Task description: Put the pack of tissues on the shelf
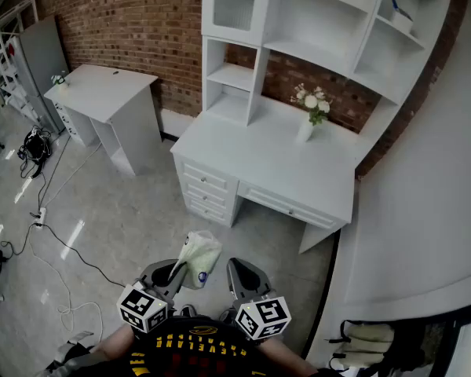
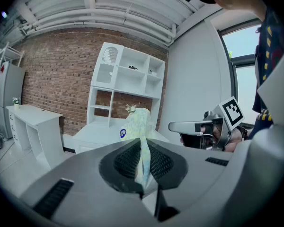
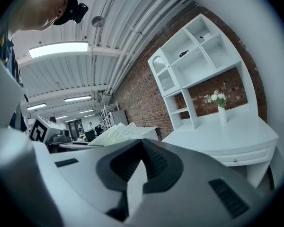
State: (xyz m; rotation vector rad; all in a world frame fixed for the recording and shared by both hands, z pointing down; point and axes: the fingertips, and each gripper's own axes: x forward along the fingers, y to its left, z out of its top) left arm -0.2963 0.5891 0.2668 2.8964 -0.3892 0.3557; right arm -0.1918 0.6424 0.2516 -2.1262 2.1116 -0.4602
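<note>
Pinching the pack of tissues [image 1: 198, 258] by one thin edge at lower centre, your left gripper [image 1: 175, 272] needs a steady carry. The right gripper [image 1: 242, 273] beside it has its jaws clenched on nothing. Aim over the worktop [image 1: 267, 163] for the shelf [image 1: 234, 75], upper centre.

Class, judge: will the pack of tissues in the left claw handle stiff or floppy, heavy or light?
Probably floppy: the left claw pinches the pack of tissues by a thin, crumpled edge of wrapper. Likely light, since that edge alone carries it. It may swing when moved.
</note>
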